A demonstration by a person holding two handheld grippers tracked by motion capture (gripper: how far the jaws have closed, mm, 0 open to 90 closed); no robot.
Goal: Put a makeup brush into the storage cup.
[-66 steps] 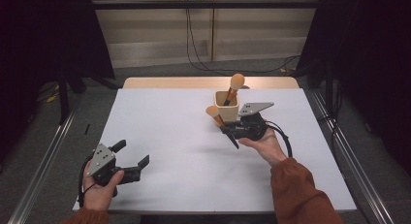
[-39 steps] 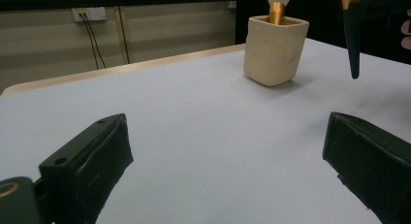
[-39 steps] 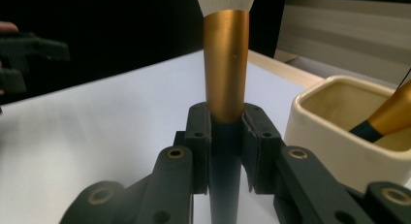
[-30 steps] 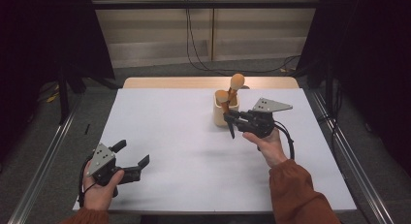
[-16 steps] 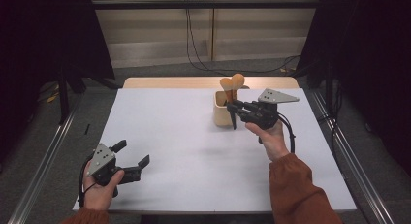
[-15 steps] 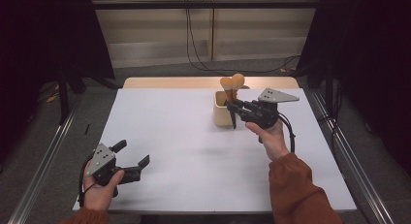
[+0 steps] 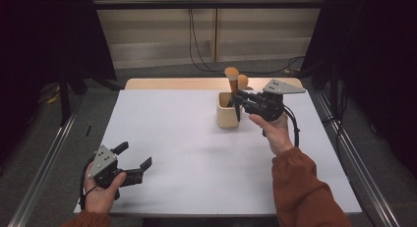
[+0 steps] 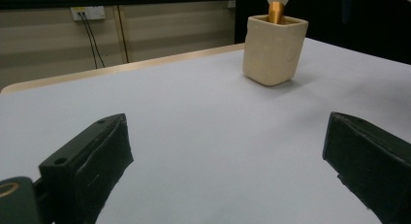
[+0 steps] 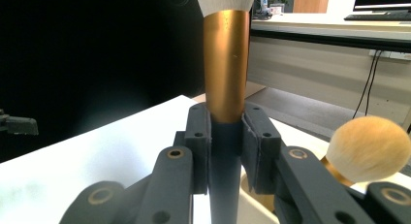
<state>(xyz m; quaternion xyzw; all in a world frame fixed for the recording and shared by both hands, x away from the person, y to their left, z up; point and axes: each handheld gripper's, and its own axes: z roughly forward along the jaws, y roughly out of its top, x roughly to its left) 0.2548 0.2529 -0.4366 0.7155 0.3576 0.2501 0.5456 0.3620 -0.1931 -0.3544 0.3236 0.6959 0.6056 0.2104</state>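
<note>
1. The left gripper rests at the near left of the table, jaws spread wide with nothing between them.
2. The cup stands far right.
3. The right gripper clamps a brush upright over the cup.

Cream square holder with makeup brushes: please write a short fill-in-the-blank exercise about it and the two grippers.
1. The right gripper is shut on the ____ handle of a gold-ferruled makeup brush.
2. The cream square holder stands on the ____ table.
3. The left gripper has its jaws ____.

Missing words: dark; white; open
</note>
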